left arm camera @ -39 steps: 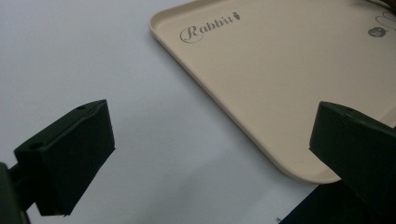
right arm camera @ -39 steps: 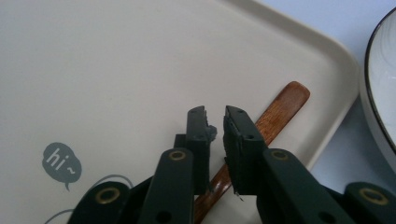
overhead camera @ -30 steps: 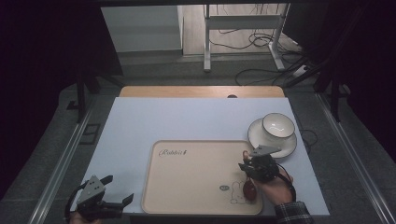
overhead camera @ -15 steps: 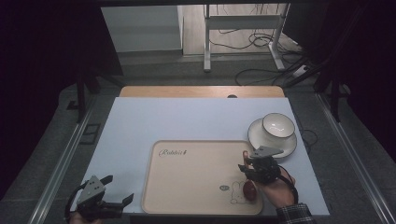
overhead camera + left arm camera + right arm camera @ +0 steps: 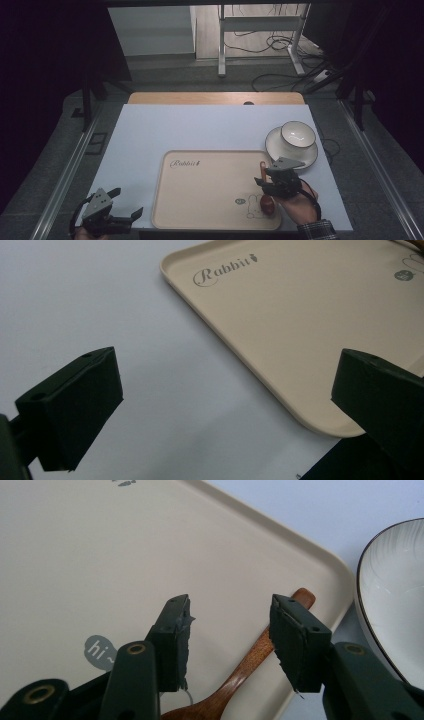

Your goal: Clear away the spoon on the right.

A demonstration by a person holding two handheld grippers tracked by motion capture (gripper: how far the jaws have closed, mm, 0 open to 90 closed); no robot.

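Note:
A wooden spoon [image 5: 267,204] lies along the right side of the beige tray [image 5: 210,190], its handle pointing toward the far edge. My right gripper [image 5: 265,176] hovers just over that handle. In the right gripper view the spoon [image 5: 250,660] runs under the gap of my right gripper [image 5: 231,602]. The jaws have just been opening, and the pads stand clear of the wood on both sides. My left gripper [image 5: 126,202] rests wide open at the table's front left corner. It holds nothing, and the tray's corner [image 5: 300,330] lies beyond my left gripper [image 5: 225,390].
A white dark-rimmed bowl [image 5: 297,134] on a saucer [image 5: 277,147] stands just right of the tray's far right corner, close to the right hand. In the right gripper view the bowl [image 5: 395,590] is at the right edge. The white tabletop [image 5: 200,127] stretches behind the tray.
The right gripper's jaws have spread apart over the spoon handle, and the spoon stays lying on the tray. The left gripper has not moved.

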